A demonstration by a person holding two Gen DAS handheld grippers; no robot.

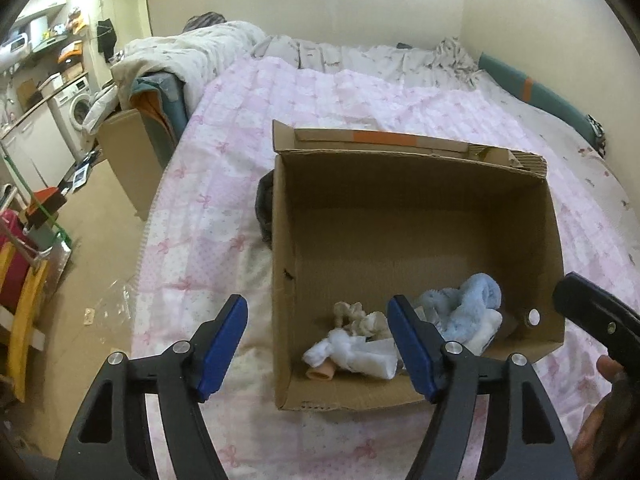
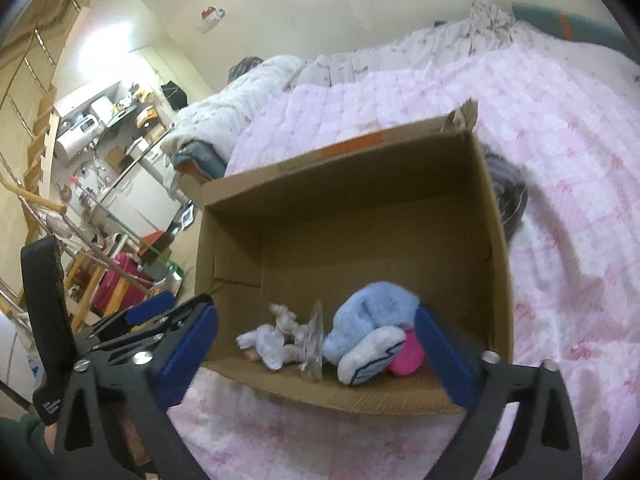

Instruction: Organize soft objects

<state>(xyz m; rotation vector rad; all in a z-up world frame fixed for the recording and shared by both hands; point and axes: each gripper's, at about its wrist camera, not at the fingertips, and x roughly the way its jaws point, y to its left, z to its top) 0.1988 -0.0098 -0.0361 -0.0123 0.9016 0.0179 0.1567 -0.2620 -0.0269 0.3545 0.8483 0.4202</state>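
An open cardboard box (image 1: 400, 220) sits on the pink bed cover; it also shows in the right wrist view (image 2: 360, 208). In its near part lie a light blue fluffy soft toy (image 1: 468, 308) (image 2: 372, 312), a white and cream cloth doll (image 1: 356, 344) (image 2: 276, 336) and a pink piece (image 2: 406, 354). My left gripper (image 1: 318, 344) is open and empty over the box's near left corner. My right gripper (image 2: 316, 356) is open and empty just above the near rim, its fingers on either side of the toys.
A dark grey cloth (image 1: 264, 204) lies on the bed against the box's far left side. Rumpled quilts (image 1: 208, 56) are piled at the head of the bed. Left of the bed are the floor, a cardboard sheet (image 1: 128, 160), a washing machine (image 1: 78, 108) and a red case (image 2: 116, 288).
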